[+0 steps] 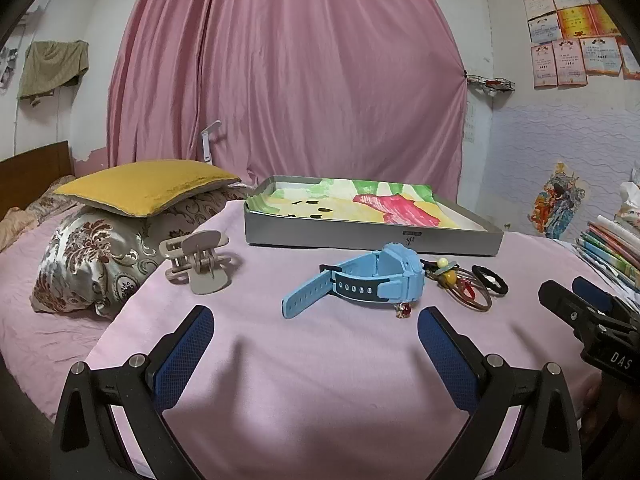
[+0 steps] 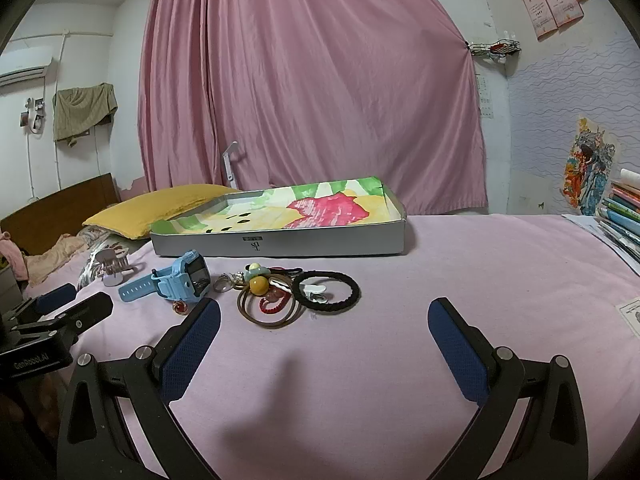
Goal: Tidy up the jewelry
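Jaws of both grippers gape, blue watch point(image 1: 362, 280) lying just beyond.

"DAS" is printed on the right gripper point(image 1: 576, 300) at the frame's right edge; "GenRobot.AI" marks the left gripper point(image 2: 76, 304) at lower left.

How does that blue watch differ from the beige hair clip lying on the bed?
The blue watch is light blue with a long strap trailing out; the hair clip is beige, with claw teeth. The watch lies beside the hair ties; the clip sits apart, nearer the pillows. Both rest outside the tray.
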`<control>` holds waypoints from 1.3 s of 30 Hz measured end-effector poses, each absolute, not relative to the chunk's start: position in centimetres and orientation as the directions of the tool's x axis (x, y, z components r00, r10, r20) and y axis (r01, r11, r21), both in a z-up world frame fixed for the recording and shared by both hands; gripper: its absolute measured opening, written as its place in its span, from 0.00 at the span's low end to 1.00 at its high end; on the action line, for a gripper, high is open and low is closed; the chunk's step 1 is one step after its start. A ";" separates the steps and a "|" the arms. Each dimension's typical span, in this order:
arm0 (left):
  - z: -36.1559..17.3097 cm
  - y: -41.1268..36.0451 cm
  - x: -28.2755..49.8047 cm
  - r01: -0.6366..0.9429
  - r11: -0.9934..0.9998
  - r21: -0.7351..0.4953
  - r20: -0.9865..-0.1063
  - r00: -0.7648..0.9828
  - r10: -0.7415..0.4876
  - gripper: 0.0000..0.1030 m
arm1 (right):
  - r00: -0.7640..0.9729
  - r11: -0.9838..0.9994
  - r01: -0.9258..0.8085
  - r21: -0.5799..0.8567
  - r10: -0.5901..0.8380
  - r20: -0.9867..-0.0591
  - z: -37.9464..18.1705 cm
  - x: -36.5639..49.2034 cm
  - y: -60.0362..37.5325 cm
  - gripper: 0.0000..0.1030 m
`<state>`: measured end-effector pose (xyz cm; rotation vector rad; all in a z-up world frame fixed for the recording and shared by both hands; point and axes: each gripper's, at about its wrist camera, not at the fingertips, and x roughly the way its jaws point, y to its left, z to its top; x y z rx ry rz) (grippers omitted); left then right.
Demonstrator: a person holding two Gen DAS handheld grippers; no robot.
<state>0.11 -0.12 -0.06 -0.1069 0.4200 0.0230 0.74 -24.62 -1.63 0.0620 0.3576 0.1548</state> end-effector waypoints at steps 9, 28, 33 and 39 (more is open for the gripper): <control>-0.3 -0.6 0.4 -0.046 0.994 -0.097 -0.408 0.913 0.002 0.99 | 0.926 0.986 -0.141 0.090 0.164 -0.342 -1.7 0.7 -24.7 0.99; -0.5 -0.9 0.3 -0.041 0.995 -0.095 -0.409 0.913 -0.002 0.99 | 0.926 0.984 -0.146 0.098 0.171 -0.336 -1.7 0.9 -24.5 0.99; -0.4 -0.9 0.3 -0.042 0.995 -0.094 -0.409 0.913 0.000 0.99 | 0.926 0.984 -0.146 0.099 0.171 -0.336 -1.7 1.0 -24.2 0.99; -0.3 -0.8 0.3 -0.042 0.995 -0.095 -0.410 0.912 -0.001 0.99 | 0.926 0.984 -0.146 0.101 0.171 -0.335 -1.6 1.0 -24.2 0.99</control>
